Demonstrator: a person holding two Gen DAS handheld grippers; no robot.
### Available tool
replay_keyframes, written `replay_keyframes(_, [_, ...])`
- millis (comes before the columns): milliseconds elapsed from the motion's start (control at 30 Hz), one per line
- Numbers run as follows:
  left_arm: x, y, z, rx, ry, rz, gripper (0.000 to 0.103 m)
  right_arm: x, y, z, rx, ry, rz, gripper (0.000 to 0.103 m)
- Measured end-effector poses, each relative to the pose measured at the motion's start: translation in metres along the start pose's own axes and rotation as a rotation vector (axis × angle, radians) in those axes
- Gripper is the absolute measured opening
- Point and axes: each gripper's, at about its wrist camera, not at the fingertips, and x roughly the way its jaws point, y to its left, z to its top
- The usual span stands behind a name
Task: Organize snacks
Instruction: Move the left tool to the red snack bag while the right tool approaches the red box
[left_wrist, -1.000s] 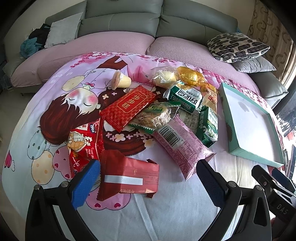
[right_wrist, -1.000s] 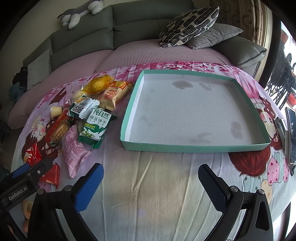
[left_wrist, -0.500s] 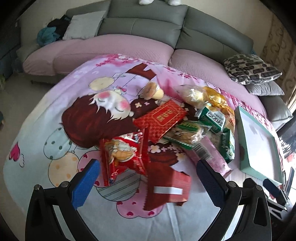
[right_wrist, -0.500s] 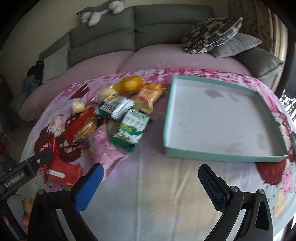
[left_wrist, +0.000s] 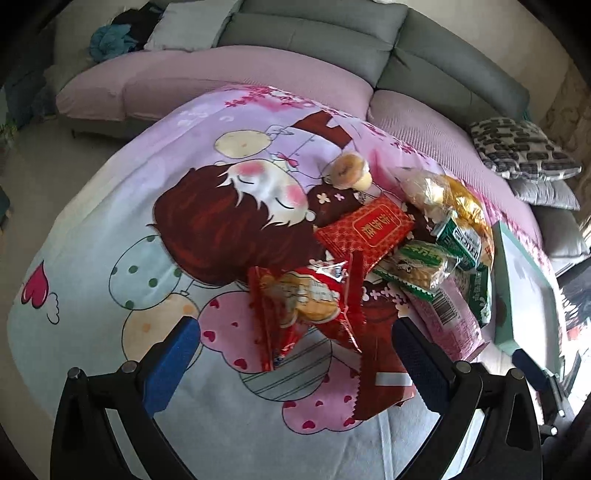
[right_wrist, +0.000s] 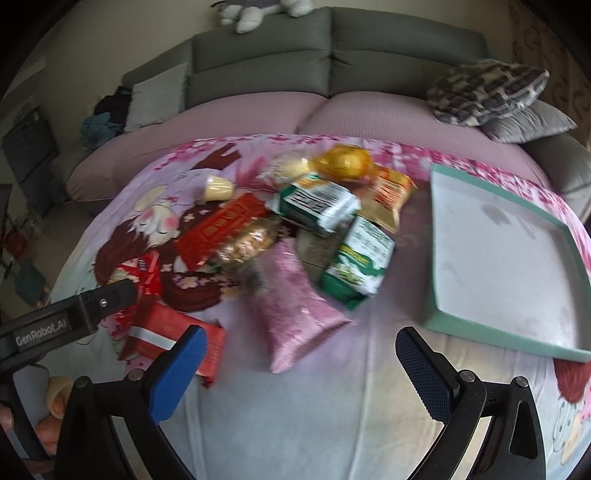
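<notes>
A heap of snack packets lies on a cartoon-print cloth. My left gripper (left_wrist: 295, 362) is open and empty, just short of a red biscuit packet (left_wrist: 306, 299) and a dark red packet (left_wrist: 380, 373). My right gripper (right_wrist: 299, 369) is open and empty, just short of a pink packet (right_wrist: 291, 302). Beside it lie a green biscuit packet (right_wrist: 358, 266), a red flat packet (right_wrist: 225, 225) and a dark red packet (right_wrist: 173, 339). An empty teal tray (right_wrist: 480, 334) lies to the right; it also shows in the left wrist view (left_wrist: 504, 302).
A grey and pink sofa (right_wrist: 258, 74) curves behind the table, with patterned cushions (right_wrist: 487, 88) at the right. A small cup snack (right_wrist: 218, 188) and a gold bag (right_wrist: 343, 162) lie at the far side of the heap. The left gripper's body (right_wrist: 66, 321) crosses the right view's left edge.
Both grippers have swung left. The left view now centres on the red packets; the right view now centres on the pink packet, with the tray shifted right. Both jaws stay open.
</notes>
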Motion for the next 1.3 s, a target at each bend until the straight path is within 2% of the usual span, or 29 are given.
replay_keyframes(300, [0.011,0.019,0.009,-0.061,0.028,-0.025,0.101,0.008,0.035,0.000,-0.037,0.026,0.060,0.103])
replay_keyframes(400, [0.015,0.020,0.013,-0.061,0.032,-0.047,0.091,0.014,0.038,-0.001,0.005,0.057,0.086,0.103])
replay_keyframes(500, [0.021,0.022,0.015,-0.069,0.048,-0.075,0.090,0.020,0.039,-0.001,0.041,0.076,0.084,0.102])
replay_keyframes(600, [0.030,0.026,0.016,-0.082,0.077,-0.105,0.077,0.024,0.040,0.000,0.077,0.090,0.101,0.100])
replay_keyframes(700, [0.035,0.027,0.015,-0.091,0.090,-0.137,0.076,0.027,0.045,0.000,0.092,0.105,0.118,0.096])
replay_keyframes(833, [0.040,0.024,0.015,-0.085,0.098,-0.180,0.070,0.032,0.056,-0.002,0.072,0.128,0.140,0.093])
replay_keyframes(1000, [0.042,0.022,0.014,-0.077,0.100,-0.184,0.069,0.041,0.061,-0.006,0.074,0.155,0.156,0.091])
replay_keyframes(1133, [0.043,0.021,0.014,-0.067,0.105,-0.185,0.062,0.042,0.060,-0.006,0.077,0.159,0.155,0.076])
replay_keyframes(1300, [0.043,0.022,0.013,-0.062,0.108,-0.180,0.061,0.044,0.048,-0.008,0.106,0.171,0.131,0.069])
